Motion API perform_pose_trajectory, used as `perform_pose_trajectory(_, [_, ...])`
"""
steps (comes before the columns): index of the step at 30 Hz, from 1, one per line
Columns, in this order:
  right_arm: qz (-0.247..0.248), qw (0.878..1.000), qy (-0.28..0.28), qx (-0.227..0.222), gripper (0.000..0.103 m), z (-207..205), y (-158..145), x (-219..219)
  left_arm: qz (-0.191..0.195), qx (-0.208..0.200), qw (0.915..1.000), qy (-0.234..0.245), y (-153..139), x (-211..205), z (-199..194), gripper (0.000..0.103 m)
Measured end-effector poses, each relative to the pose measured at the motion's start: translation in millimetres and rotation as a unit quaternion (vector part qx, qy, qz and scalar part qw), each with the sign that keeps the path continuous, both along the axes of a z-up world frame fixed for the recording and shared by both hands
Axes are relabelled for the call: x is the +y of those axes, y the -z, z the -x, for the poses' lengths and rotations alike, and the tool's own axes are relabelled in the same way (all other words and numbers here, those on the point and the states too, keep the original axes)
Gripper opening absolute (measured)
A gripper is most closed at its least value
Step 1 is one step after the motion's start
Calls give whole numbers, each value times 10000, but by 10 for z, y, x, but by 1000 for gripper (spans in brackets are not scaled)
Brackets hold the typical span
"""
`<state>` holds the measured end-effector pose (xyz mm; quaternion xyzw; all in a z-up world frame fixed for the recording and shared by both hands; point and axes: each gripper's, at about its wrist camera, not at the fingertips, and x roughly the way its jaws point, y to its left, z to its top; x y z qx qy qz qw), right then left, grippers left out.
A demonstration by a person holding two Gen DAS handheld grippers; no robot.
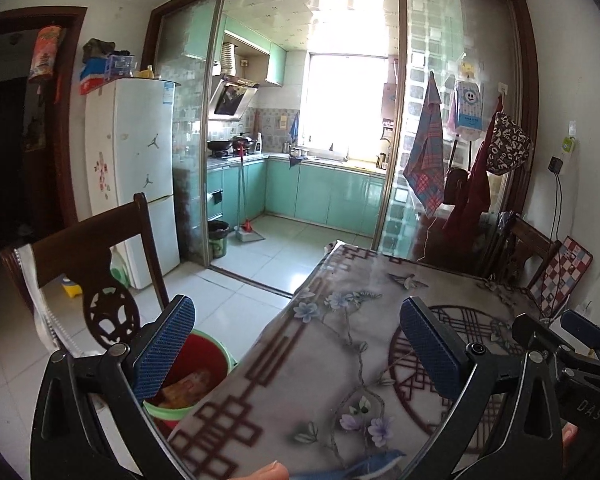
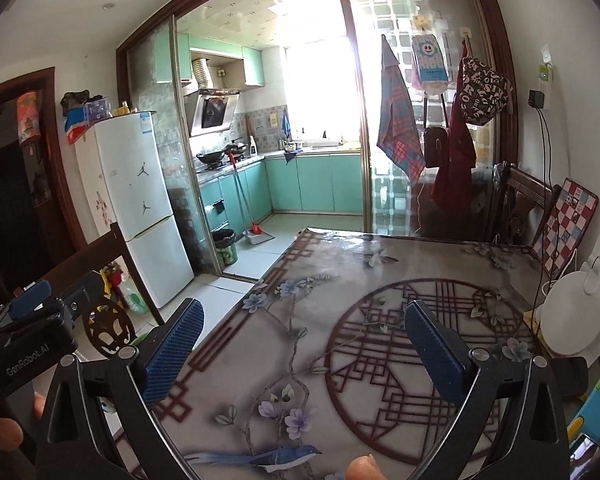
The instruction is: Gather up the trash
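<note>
Both hand-held grippers gape wide, empty, above the table; red bin stands upright.

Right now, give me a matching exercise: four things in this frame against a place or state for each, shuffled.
Things:
1. bucket
2. fridge
3. mop
4. left gripper

Places or states:
A. leaning on the kitchen cabinets
B. on the floor beside the table, wrappers inside
C. jaws open, nothing between them
D. standing left of the kitchen doorway

Pairs: 1-B, 2-D, 3-A, 4-C
</note>
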<state>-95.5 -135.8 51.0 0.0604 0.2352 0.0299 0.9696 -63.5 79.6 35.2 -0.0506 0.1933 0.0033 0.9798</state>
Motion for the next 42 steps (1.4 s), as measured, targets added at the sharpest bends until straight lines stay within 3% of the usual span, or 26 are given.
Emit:
perform_pose_trajectory(13, [-54, 10000, 51, 45, 101, -97, 1, -8, -100, 258, 9996, -86, 36, -29, -66, 103])
perform_pose_trajectory(28, [-87, 9999, 63, 19, 101, -126, -23, -17, -397, 223, 9988, -160, 20, -107, -72, 103])
perform_pose_trajectory(42, [-54, 9999, 160, 16, 101, -121, 25, -113, -403, 339, 9986, -68, 51, -200, -109, 103])
